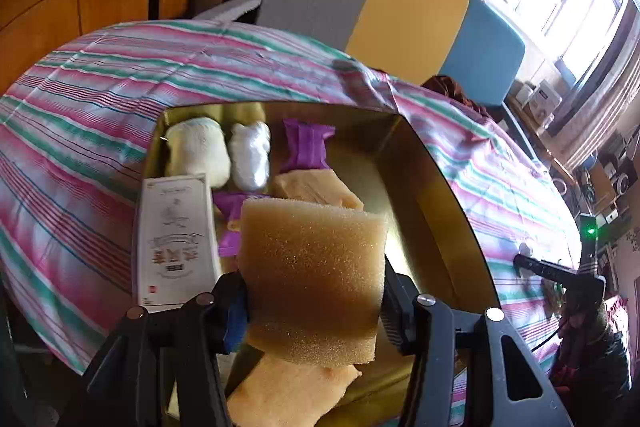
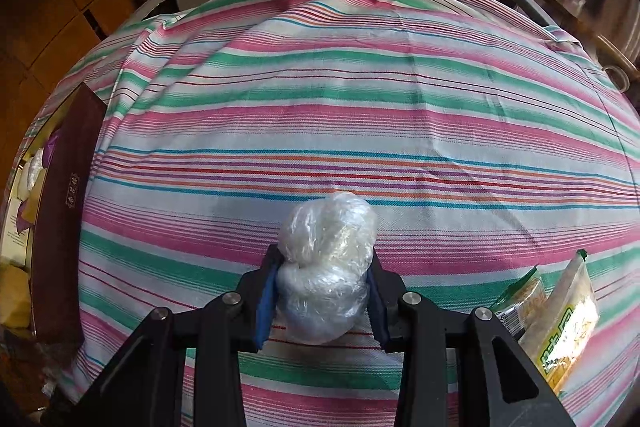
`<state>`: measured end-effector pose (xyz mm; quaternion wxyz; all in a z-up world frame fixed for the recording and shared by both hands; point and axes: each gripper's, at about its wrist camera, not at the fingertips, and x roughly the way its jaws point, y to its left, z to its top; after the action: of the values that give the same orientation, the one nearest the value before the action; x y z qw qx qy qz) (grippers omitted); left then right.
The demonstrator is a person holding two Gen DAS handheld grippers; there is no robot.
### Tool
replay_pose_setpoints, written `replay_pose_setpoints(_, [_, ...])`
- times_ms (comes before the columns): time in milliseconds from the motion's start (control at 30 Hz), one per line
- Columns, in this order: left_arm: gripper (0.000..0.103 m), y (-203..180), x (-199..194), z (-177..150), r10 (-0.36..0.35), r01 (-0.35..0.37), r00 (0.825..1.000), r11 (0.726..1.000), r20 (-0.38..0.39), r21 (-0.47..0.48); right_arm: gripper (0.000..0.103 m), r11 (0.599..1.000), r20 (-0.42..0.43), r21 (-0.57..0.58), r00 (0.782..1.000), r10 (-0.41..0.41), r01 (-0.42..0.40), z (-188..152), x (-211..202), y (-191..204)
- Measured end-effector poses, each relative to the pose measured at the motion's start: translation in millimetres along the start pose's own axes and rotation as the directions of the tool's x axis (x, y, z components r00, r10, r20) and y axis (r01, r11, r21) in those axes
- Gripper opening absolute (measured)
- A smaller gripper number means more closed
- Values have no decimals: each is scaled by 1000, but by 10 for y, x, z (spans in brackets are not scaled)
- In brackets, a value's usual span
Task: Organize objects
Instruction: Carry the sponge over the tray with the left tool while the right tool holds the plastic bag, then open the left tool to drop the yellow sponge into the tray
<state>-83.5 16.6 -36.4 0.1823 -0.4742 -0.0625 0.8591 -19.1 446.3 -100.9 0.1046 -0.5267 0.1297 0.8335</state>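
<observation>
My left gripper (image 1: 314,303) is shut on a tan sponge block (image 1: 312,267) and holds it above the open gold box (image 1: 436,195). The box holds a white booklet (image 1: 174,239), a cream roll (image 1: 198,151), a clear plastic bundle (image 1: 250,155), purple wrapped pieces (image 1: 308,143) and yellow-orange cloths (image 1: 316,187). My right gripper (image 2: 326,301) is shut on a crumpled clear plastic bundle (image 2: 326,267) just over the striped cloth (image 2: 360,107). The box (image 2: 24,195) shows at the right wrist view's far left edge.
The dark maroon box lid (image 2: 64,211) leans at the box's side. Two yellow-green snack packets (image 2: 560,327) lie at the cloth's near right. A grey, yellow and blue panel (image 1: 400,15) stands behind the table. The other gripper (image 1: 560,271) shows at right.
</observation>
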Motion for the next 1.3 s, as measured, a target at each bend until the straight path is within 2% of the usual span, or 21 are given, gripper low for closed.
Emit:
replay_pose_setpoints(200, [54, -20, 195, 23, 24, -24, 999, 1000, -22, 12, 41, 1000, 0, -3, 1000, 0, 0, 3, 9, 3])
replay_pose_setpoints(333, [55, 25, 386, 3, 23, -23, 997, 1000, -79, 0, 41, 1000, 0, -6, 1000, -1, 1, 1, 13, 4])
replay_pose_setpoints(400, [56, 0, 417, -30, 47, -45, 996, 999, -78, 26, 41, 1000, 1, -7, 1000, -2, 2, 1, 12, 4])
replay_pose_setpoints(533, [69, -68, 404, -59, 56, -52, 995, 997, -81, 55, 41, 1000, 1, -12, 1000, -4, 4, 15, 22, 12])
replay_pose_setpoints(633, [76, -109, 333, -56, 70, -66, 996, 996, -54, 67, 42, 1000, 2, -13, 1000, -5, 6, 14, 20, 4])
replay_pose_setpoints(800, [76, -139, 264, -40, 137, -135, 990, 986, -15, 97, 42, 1000, 4, -16, 1000, -10, 10, 21, 21, 5])
replay_pose_setpoints(967, [76, -206, 186, -86, 220, -224, 974, 962, 47, 154, 42, 1000, 5, -26, 1000, -18, 18, 29, 27, 21])
replay_pose_setpoints(1300, [76, -264, 45, -175, 227, -240, 970, 955, 90, 175, 42, 998, 13, -40, 999, -38, 39, 1, 15, 41])
